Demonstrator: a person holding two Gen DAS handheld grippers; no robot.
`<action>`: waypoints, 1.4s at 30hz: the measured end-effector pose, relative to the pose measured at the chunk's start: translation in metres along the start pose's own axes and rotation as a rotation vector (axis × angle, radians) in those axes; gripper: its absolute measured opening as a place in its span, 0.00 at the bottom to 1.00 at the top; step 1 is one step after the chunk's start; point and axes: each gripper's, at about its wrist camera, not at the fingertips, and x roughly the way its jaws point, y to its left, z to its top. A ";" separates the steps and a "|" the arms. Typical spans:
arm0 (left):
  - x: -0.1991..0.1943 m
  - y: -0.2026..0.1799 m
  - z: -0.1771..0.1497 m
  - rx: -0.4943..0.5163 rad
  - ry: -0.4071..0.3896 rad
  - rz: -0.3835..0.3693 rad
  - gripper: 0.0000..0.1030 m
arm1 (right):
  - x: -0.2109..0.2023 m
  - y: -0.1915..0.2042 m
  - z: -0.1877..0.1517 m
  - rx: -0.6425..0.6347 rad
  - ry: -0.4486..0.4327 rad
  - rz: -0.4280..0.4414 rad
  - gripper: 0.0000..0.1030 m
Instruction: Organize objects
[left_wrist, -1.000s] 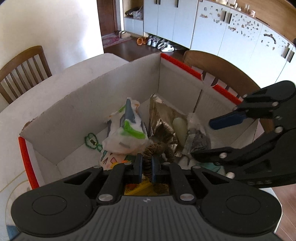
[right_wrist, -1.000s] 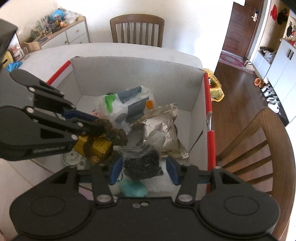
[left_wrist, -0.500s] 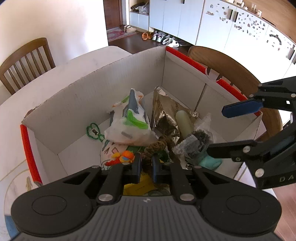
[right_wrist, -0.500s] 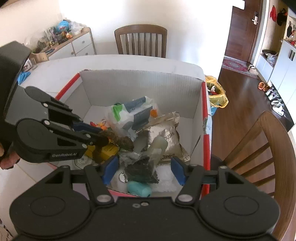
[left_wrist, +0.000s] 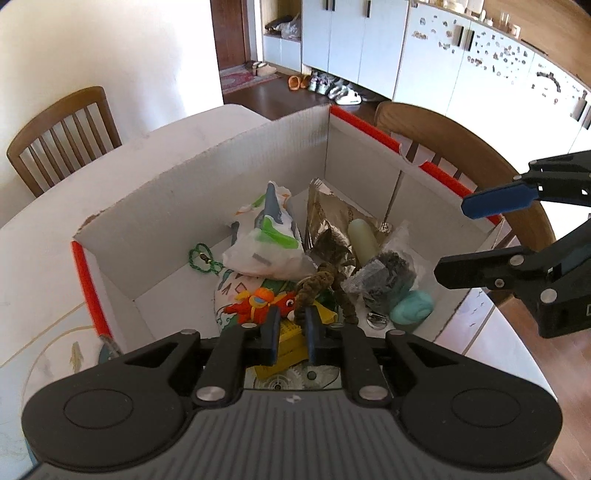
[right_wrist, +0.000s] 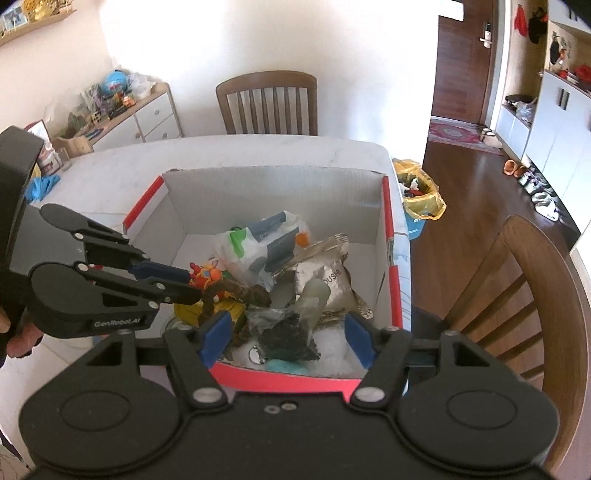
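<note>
A white cardboard box (left_wrist: 207, 192) with red edges holds several things: a white plastic bag (left_wrist: 264, 240), a silver foil pouch (left_wrist: 328, 225), a clear bag of dark bits (left_wrist: 388, 275), a teal lump (left_wrist: 412, 310) and an orange toy (left_wrist: 258, 304). My left gripper (left_wrist: 291, 325) is shut on a brown braided cord (left_wrist: 317, 282) and holds it over the box; it also shows in the right wrist view (right_wrist: 184, 284). My right gripper (right_wrist: 288, 336) is open and empty above the box's near edge (right_wrist: 280, 380).
The box stands on a white table (right_wrist: 258, 151). Wooden chairs (left_wrist: 59, 129) (right_wrist: 517, 295) stand around it. A yellow bag (right_wrist: 421, 195) sits on the floor past the table. A sideboard (right_wrist: 110, 110) with clutter is at the far left.
Both grippers have risen and pulled back from the box. My left gripper has lifted the brown cord up with it. My right gripper has stayed open.
</note>
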 end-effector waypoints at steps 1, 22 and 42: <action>-0.003 0.001 -0.001 -0.004 -0.007 -0.002 0.13 | -0.002 0.002 0.000 0.002 -0.005 -0.001 0.65; -0.096 0.035 -0.031 -0.136 -0.189 -0.011 0.58 | -0.053 0.056 -0.007 0.088 -0.182 -0.024 0.77; -0.153 0.058 -0.072 -0.172 -0.303 -0.047 0.94 | -0.092 0.117 -0.024 0.153 -0.383 -0.058 0.99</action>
